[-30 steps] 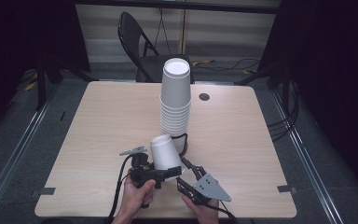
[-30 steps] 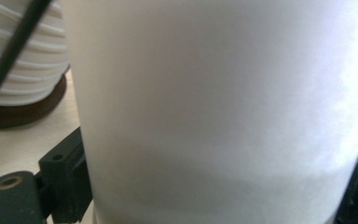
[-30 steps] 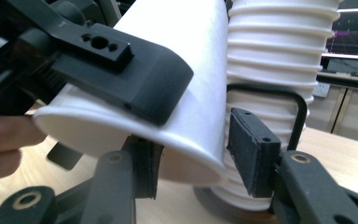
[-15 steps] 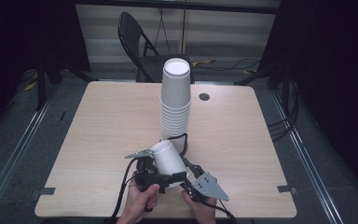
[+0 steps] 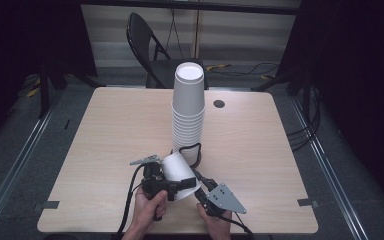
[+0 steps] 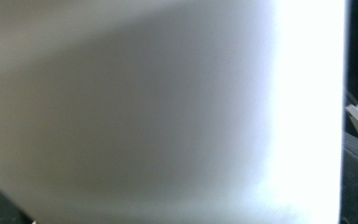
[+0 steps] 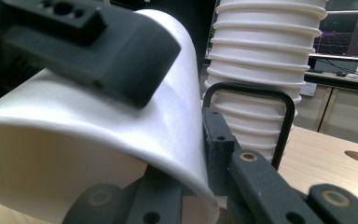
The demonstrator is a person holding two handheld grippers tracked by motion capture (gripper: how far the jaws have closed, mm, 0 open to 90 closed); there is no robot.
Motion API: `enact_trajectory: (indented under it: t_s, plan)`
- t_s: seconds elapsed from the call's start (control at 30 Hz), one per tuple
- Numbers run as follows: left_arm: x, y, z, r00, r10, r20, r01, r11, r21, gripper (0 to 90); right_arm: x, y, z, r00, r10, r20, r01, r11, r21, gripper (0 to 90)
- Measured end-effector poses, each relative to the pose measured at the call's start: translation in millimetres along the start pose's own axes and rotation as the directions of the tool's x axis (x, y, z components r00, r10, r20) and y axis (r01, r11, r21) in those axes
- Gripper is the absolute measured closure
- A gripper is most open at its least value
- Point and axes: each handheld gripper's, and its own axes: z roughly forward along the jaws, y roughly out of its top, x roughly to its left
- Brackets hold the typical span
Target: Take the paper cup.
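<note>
High view: at the near edge of the table (image 5: pixel 105 130) the person's two hands bring both grippers together on a single white paper cup (image 5: pixel 180 172), which lies tilted on its side between them, clear of the tabletop as far as I can tell. The right gripper (image 5: pixel 198 176) has just been closing and now pinches the cup's wall at the open rim; the right gripper view shows one jaw inside the rim and the other outside it, with the cup (image 7: pixel 98 140) clamped between. The left gripper (image 5: pixel 175 186) has just been opening: its jaws stand wide with the cup between them, one of them lying along the upper wall, and its own view looks straight onto the white wall of the cup (image 6: pixel 144 116).

Just beyond the grippers, mid-table, stands the tall stack of upturned paper cups (image 5: pixel 188 115). Farther back there is a round cable hole (image 5: pixel 219 104) in the tabletop, and a folding chair (image 5: pixel 145 40) stands behind the table.

By my reading this is a handover at its midpoint: the right side has taken its grip and the left is letting go. What remains is for the left to draw clear and for the cup to be carried on; whether to the stack or away from it I cannot tell.
</note>
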Motion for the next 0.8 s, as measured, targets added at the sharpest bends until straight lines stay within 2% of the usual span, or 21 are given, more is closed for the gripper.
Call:
enact_trajectory:
  t_s: [0.07,0.17,0.2,0.23,0.27,0.43,0.6,0.7,0.8]
  plan:
    - [1.4,2.3,-1.1,0.9999,0.009,0.006,-0.009,0.9998,-0.015,4.6,0.2,0.0,-0.5,1.0000,0.003,-0.002,-0.003,1.000,0.001,85.7]
    - [1.6,7.8,-1.4,0.9994,0.033,-0.011,-0.034,0.9993,-0.019,4.5,-0.2,0.6,-2.0,1.0000,0.002,-0.003,-0.002,1.000,0.010,85.8]
    - [2.1,10.3,-2.1,0.9979,0.062,-0.021,-0.062,0.9979,-0.016,4.6,-0.3,0.7,-2.7,1.0000,0.002,-0.005,-0.002,1.000,0.013,85.8]
    - [1.4,11.4,-1.7,0.9977,0.064,-0.023,-0.064,0.9976,-0.025,4.6,-0.9,0.8,-3.7,1.0000,-0.001,-0.004,0.001,1.000,0.014,85.8]
    - [2.8,12.7,-1.7,0.9962,0.086,-0.015,-0.086,0.9959,-0.027,4.4,-1.2,0.9,-4.3,1.0000,-0.001,-0.006,0.001,1.000,0.014,85.8]
    - [6.1,14.1,0.4,0.9967,0.079,-0.020,-0.079,0.9964,-0.029,2.6,-4.7,2.5,-5.7,0.9997,-0.022,-0.005,0.022,0.999,0.043,85.9]
    - [9.0,20.4,-2.1,0.9945,0.096,-0.042,-0.098,0.9932,-0.062,4.2,-5.3,1.6,-7.6,0.9997,-0.022,-0.009,0.022,0.999,0.046,86.0]
    - [10.2,23.3,-5.2,0.9892,0.136,-0.055,-0.140,0.9874,-0.074,5.2,-5.3,0.6,-10.0,0.9997,-0.019,-0.014,0.020,0.999,0.051,86.0]
    - [11.2,24.9,-7.0,0.9801,0.183,-0.077,-0.189,0.9784,-0.083,4.0,-4.1,-0.3,-11.5,0.9997,-0.007,-0.024,0.009,0.998,0.062,86.0]
